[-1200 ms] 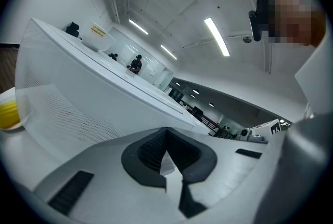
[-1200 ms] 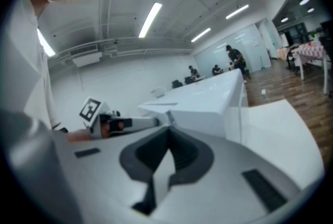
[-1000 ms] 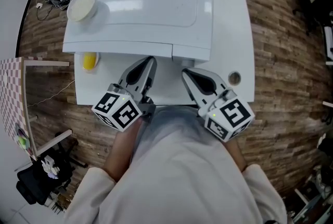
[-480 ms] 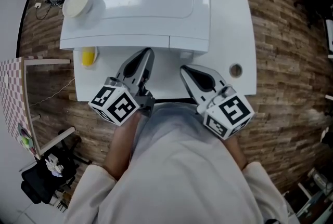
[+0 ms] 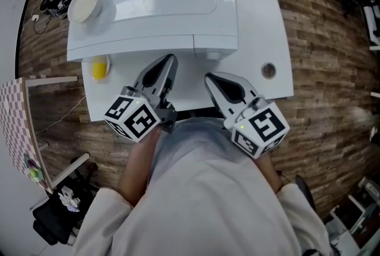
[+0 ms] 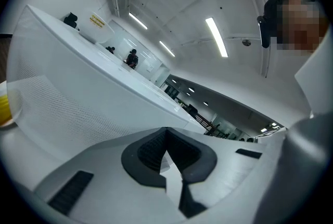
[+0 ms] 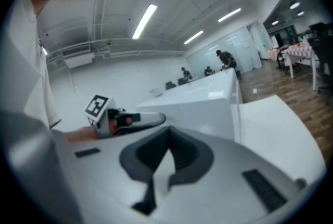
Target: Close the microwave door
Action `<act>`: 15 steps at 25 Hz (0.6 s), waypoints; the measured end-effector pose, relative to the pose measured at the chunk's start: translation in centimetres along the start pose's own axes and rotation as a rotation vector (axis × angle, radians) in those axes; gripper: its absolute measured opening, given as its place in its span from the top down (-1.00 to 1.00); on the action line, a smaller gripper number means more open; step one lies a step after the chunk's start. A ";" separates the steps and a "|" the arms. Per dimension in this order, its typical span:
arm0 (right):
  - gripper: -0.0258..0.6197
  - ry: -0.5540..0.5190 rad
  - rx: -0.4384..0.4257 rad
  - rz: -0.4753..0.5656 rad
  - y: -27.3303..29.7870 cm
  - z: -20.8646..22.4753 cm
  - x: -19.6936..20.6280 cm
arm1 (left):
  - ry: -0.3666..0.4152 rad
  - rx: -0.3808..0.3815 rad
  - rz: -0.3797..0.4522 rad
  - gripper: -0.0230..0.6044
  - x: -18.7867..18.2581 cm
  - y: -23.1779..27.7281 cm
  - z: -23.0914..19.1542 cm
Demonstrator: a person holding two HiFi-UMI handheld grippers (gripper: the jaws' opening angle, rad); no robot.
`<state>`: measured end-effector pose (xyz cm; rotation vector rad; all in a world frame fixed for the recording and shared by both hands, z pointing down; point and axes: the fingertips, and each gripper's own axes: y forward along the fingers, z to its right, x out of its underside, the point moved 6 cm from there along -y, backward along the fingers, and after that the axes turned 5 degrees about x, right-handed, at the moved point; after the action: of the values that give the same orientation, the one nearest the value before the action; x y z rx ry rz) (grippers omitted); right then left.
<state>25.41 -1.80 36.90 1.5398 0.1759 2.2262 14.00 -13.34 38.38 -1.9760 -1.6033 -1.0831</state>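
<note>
**Head view.** White microwave (image 5: 154, 2) on a white worktop (image 5: 261, 23), set against the rear left corner, with bare strips along the worktop's right and front edges. Front of the casing one straight line from above. Round cream dish (image 5: 84, 5) on the microwave's top, near its left edge. Yellow object (image 5: 100, 68) on the worktop just in front of the microwave, by the left edge. Round hole (image 5: 268, 70) in the worktop near the front right corner. Left gripper (image 5: 169, 62) and right gripper (image 5: 211, 78) side by side over the front strip, tips toward the microwave's front and apart from each other. Marker cube (image 5: 133, 119) at the rear of the left one, and the same on the right. Wooden floor (image 5: 320, 70) all round.

**Left gripper view.** Jaws together at the tips, nothing between the dark pads (image 6: 148, 153). Door (image 6: 67, 108) just beyond, its dotted mesh panel filling the left of the frame, lying flush with the front. Yellow object at the extreme left edge. Ceiling lights (image 6: 216, 36) above.

**Right gripper view.** Jaws likewise closed tip to tip, empty. Microwave ahead, its right side facing the camera. Bare worktop to the right of it. Left gripper with its cube at left, close to the microwave's front.
</note>
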 end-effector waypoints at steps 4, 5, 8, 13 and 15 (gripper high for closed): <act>0.87 0.003 0.018 0.011 0.3 -1.2 0.2 | 0.010 0.032 -0.023 0.87 -0.1 -0.8 0.2; 0.87 0.003 0.020 0.014 0.4 -1.5 0.2 | 0.010 0.036 -0.028 0.87 -0.1 -1.0 0.2; 0.87 0.001 0.036 0.020 0.4 -2.5 0.3 | 0.013 0.050 -0.042 0.87 -0.2 -1.9 0.3; 0.87 0.002 0.068 0.033 0.3 -4.3 0.9 | 0.024 0.082 -0.061 0.87 -0.2 -3.4 0.5; 0.87 0.003 0.086 0.043 0.2 -4.9 1.0 | 0.025 0.093 -0.067 0.87 -0.2 -4.0 0.5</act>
<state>20.52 -0.88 36.00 1.5989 0.2451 2.2816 10.38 -11.94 37.21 -1.8550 -1.6858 -1.0341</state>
